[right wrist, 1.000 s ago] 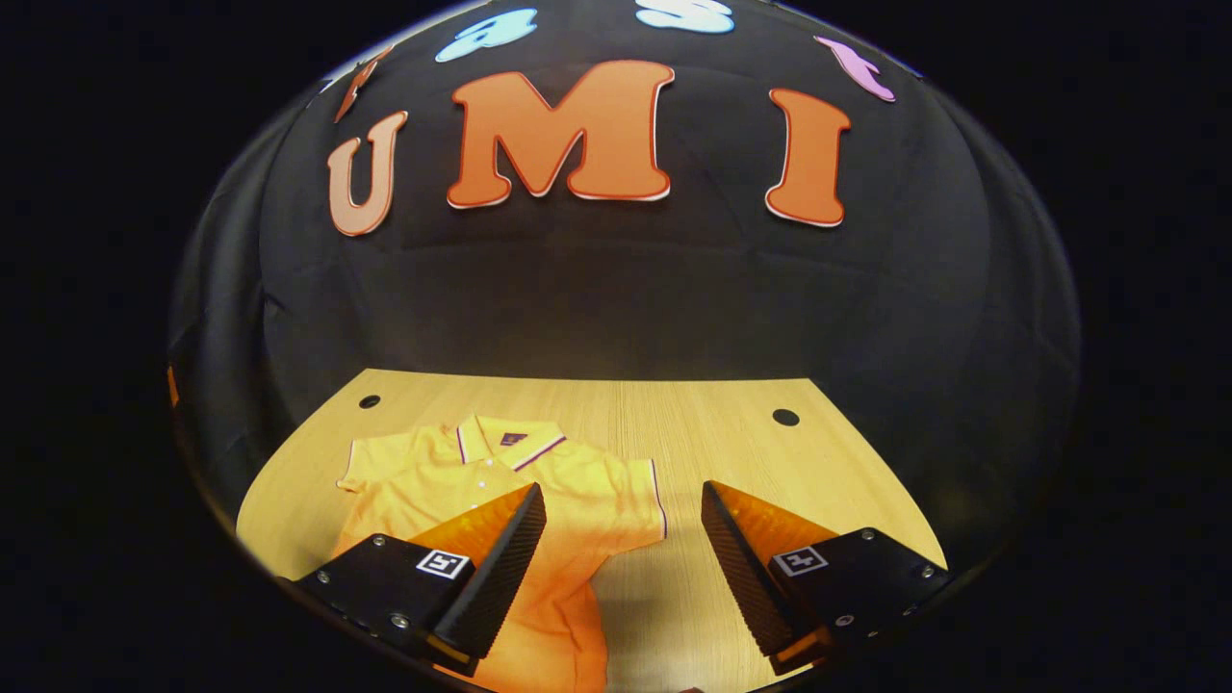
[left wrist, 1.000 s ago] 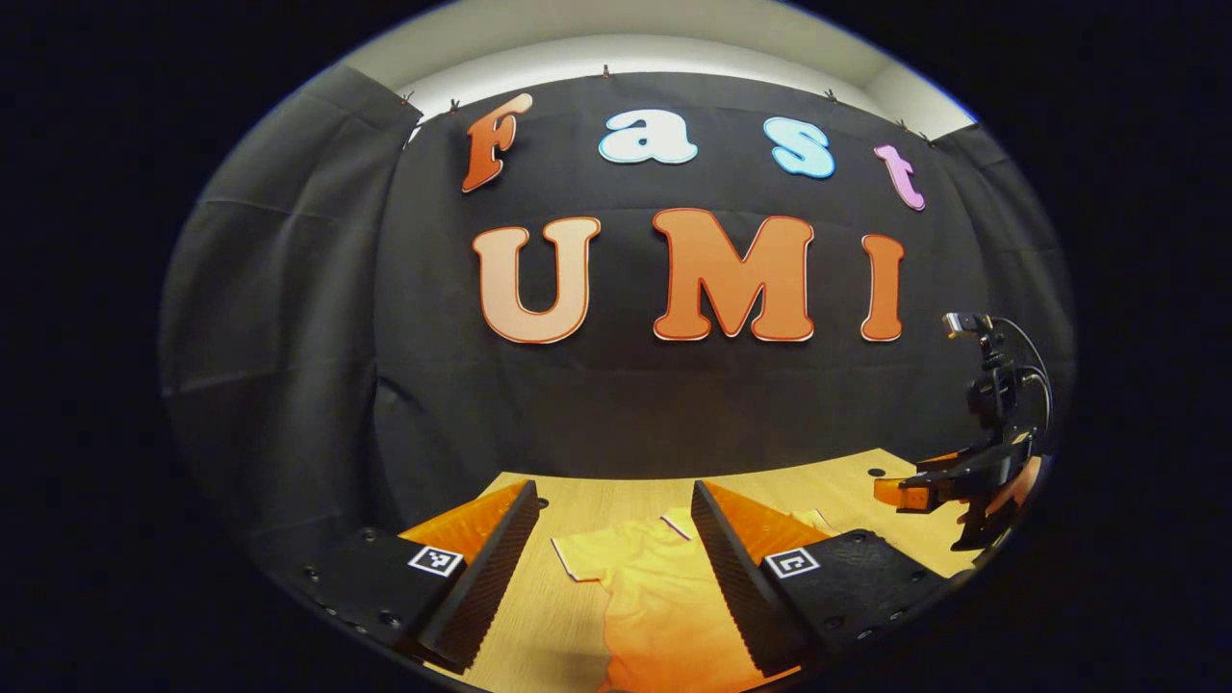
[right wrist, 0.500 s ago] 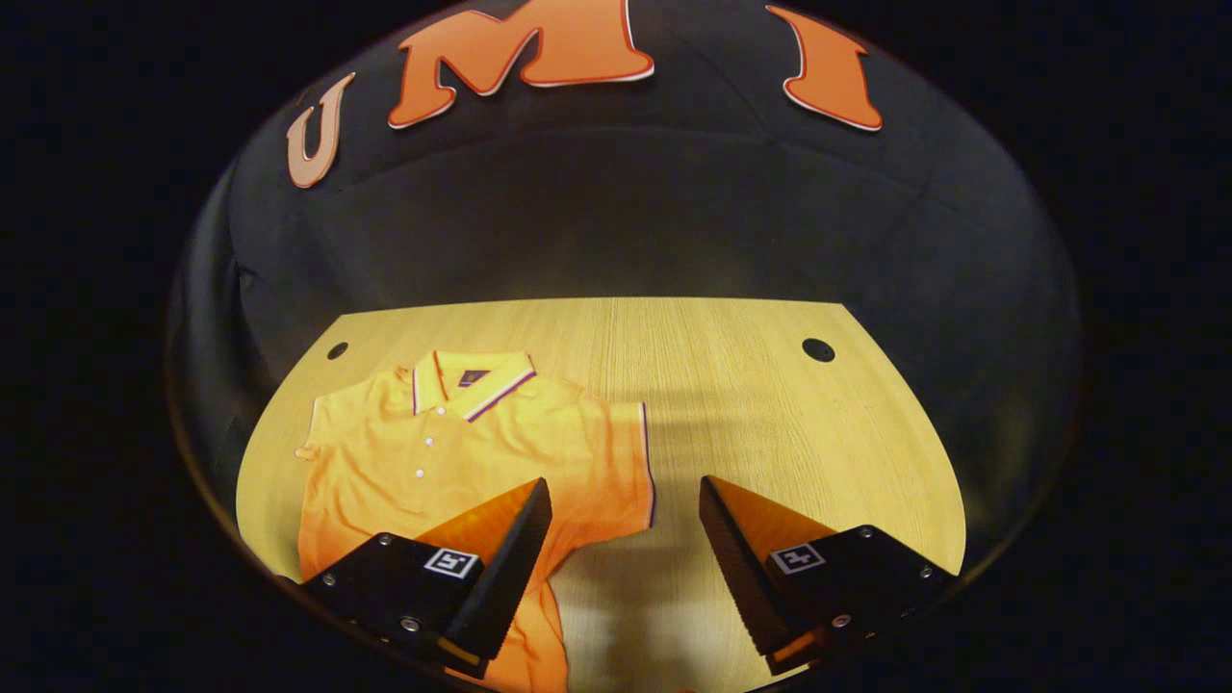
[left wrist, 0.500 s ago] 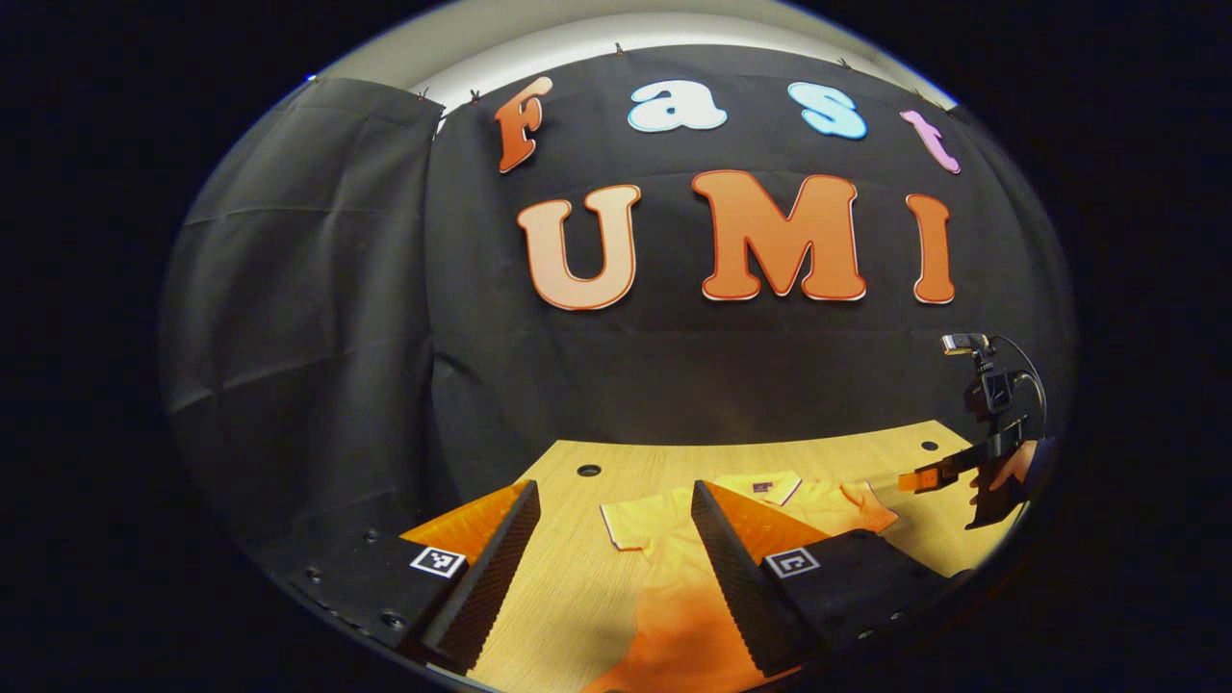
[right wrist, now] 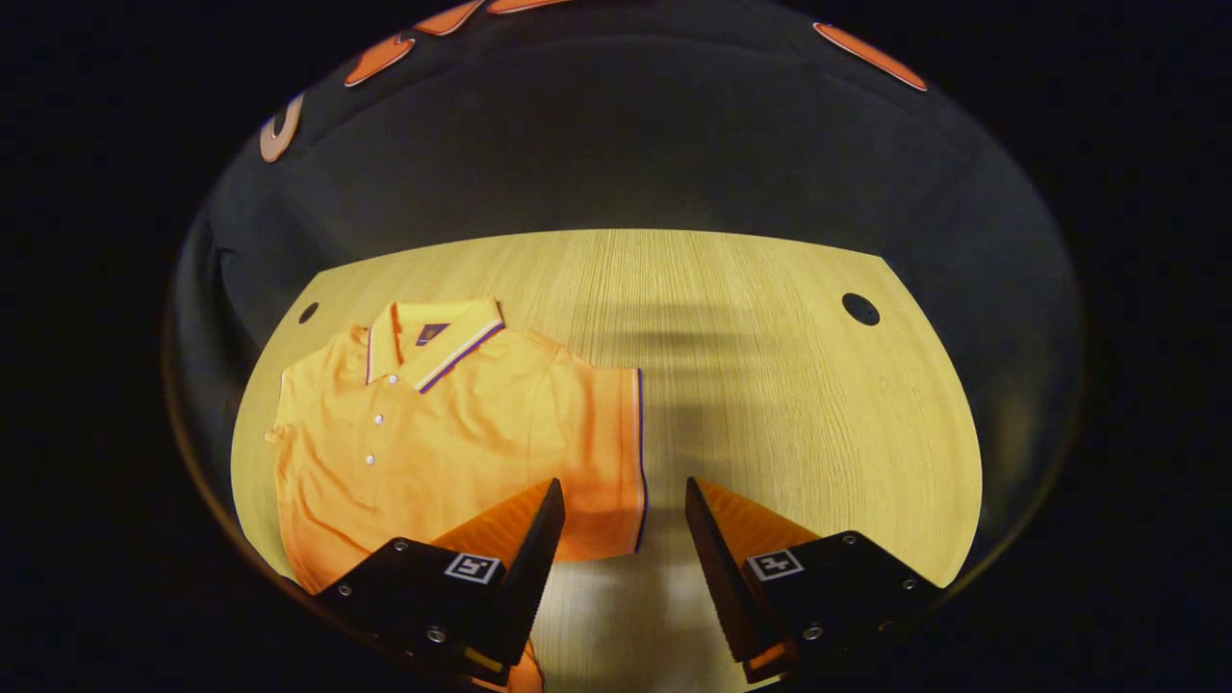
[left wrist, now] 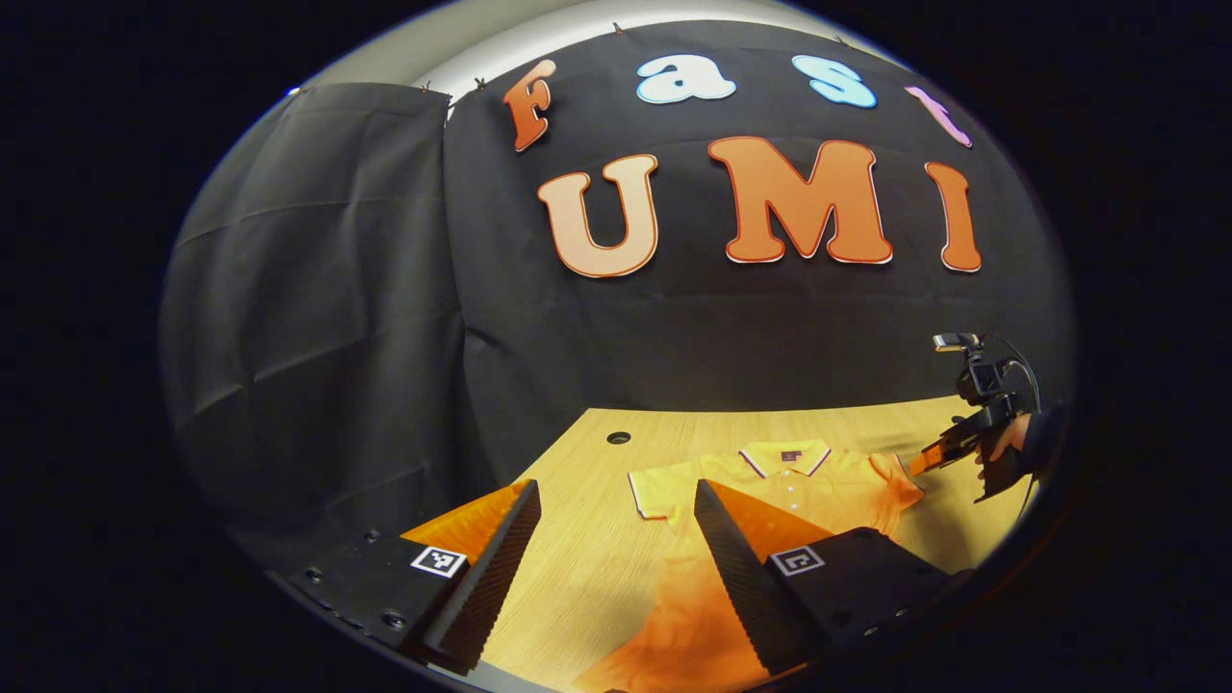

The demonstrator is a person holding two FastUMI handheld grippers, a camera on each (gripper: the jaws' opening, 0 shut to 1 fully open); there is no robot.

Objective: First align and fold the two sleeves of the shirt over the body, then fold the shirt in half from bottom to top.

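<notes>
The orange polo shirt [right wrist: 423, 433] lies flat on the wooden table [right wrist: 770, 404], collar toward the far wall. The right gripper [right wrist: 616, 500] hovers over its right sleeve [right wrist: 606, 452], fingers apart; the left gripper [left wrist: 616, 500] hangs spread above the shirt's left side.

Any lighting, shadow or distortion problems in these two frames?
Right gripper view: striped shadows fall across the table beside the shirt, and fisheye bends the table's edge. Left gripper view: the light is warm and dims toward the edges, leaving the right gripper small and dark at the rim.
</notes>
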